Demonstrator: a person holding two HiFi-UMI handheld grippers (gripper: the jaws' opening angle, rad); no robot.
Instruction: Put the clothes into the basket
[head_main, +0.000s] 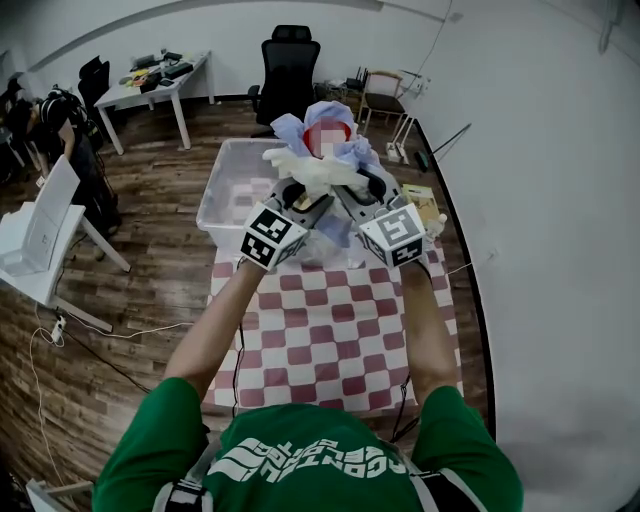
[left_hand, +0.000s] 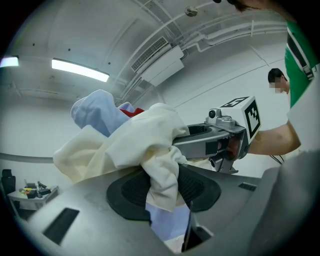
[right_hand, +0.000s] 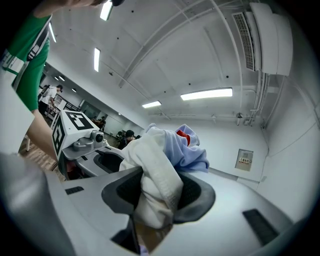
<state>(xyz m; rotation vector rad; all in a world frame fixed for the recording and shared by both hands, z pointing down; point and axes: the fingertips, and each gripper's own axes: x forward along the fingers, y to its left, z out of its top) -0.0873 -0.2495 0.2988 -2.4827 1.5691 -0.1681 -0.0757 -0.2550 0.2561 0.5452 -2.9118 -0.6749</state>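
Note:
I hold a bundle of clothes up high with both grippers: a cream garment, a light blue one and a bit of red. It hangs over the far end of the red-and-white checked table, above the right side of the clear plastic basket. My left gripper is shut on the cream cloth, which fills the gap between its pads. My right gripper is shut on a thick cream fold, with the blue garment draped past it. Each gripper view shows the other gripper close by.
The basket stands at the table's far left end, on the wood floor side. A black office chair and a white desk are behind it. A white table stands at left. A yellowish item lies at the far right corner.

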